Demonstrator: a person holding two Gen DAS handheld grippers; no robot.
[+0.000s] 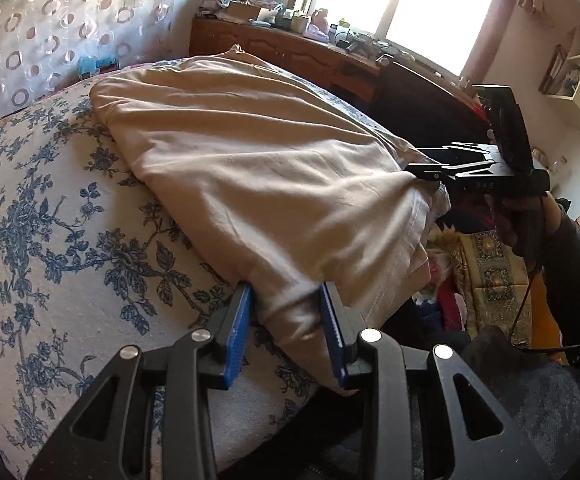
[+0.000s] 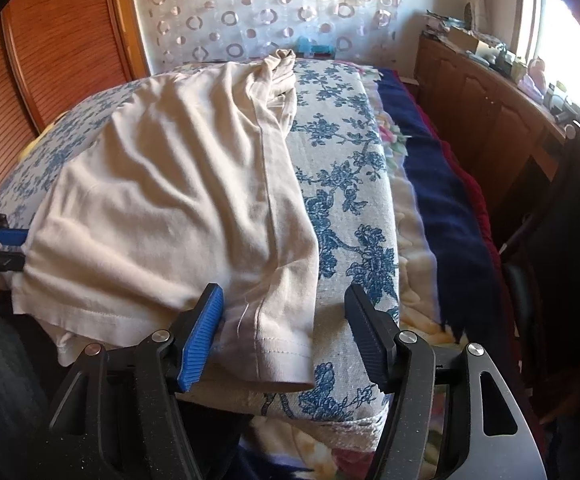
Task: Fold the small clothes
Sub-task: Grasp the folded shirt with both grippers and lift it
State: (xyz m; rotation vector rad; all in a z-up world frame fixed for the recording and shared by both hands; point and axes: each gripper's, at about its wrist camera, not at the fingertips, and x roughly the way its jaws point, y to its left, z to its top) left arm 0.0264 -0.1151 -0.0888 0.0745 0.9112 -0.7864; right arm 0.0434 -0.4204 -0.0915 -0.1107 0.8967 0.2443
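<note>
A beige garment [image 1: 257, 168] lies spread on a bed covered with a white and blue floral cloth [image 1: 49, 216]. It also shows in the right wrist view [image 2: 169, 208]. My left gripper [image 1: 285, 300] stands open around the garment's near hem corner, cloth between its blue pads. It shows at the left edge of the right wrist view [image 2: 9, 248]. My right gripper [image 2: 285, 300] is open wide around the other hem corner, near the bed's front edge. It shows in the left wrist view [image 1: 430, 172] at the garment's right edge.
A wooden sideboard [image 1: 290, 52] with clutter runs under a bright window. A dark blue blanket [image 2: 442, 200] lies on the bed's right side. A wooden shutter door [image 2: 61, 40] stands at the left. A chair with dark clothing [image 2: 570, 208] is at the right.
</note>
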